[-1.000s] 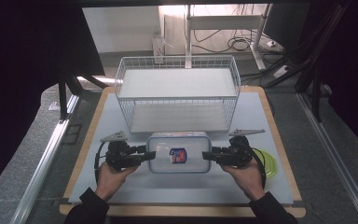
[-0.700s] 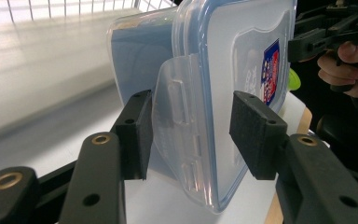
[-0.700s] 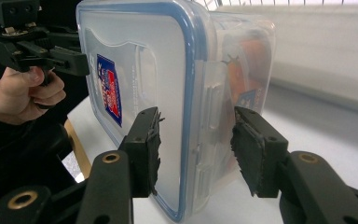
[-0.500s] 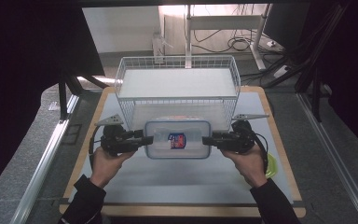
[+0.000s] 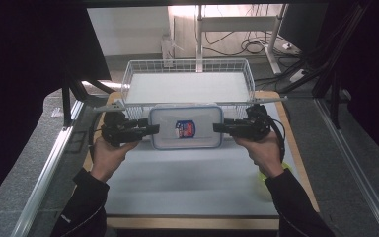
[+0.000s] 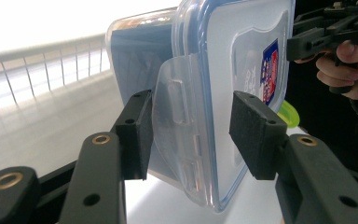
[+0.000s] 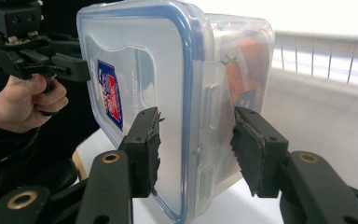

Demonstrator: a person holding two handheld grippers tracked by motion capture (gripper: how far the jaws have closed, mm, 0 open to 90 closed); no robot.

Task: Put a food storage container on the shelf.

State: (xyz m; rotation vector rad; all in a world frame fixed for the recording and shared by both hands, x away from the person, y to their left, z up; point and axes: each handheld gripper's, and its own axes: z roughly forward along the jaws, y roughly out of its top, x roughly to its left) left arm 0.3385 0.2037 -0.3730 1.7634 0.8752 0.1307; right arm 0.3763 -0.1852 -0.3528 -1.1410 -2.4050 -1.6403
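A clear plastic container [image 5: 185,127] with a blue-sealed lid and a red and blue label hangs in the air just in front of the wire basket [image 5: 187,61]. My left gripper [image 5: 153,130] is shut on its left end and my right gripper [image 5: 218,128] is shut on its right end. In the left gripper view the jaws [image 6: 191,135] clamp the container [image 6: 214,70] at its side latch. The right gripper view shows the jaws [image 7: 196,149] across the other latch of the container [image 7: 158,70]. Something orange lies inside it.
The white wire basket stands at the back of the pale table [image 5: 187,182], and its front wall is right behind the container. A yellow-green object [image 5: 286,168] lies on the table under the right forearm. Cables and a stand are on the floor beyond.
Both grippers have lifted the container off the middle of the table and carried it forward, up to the basket's front edge.
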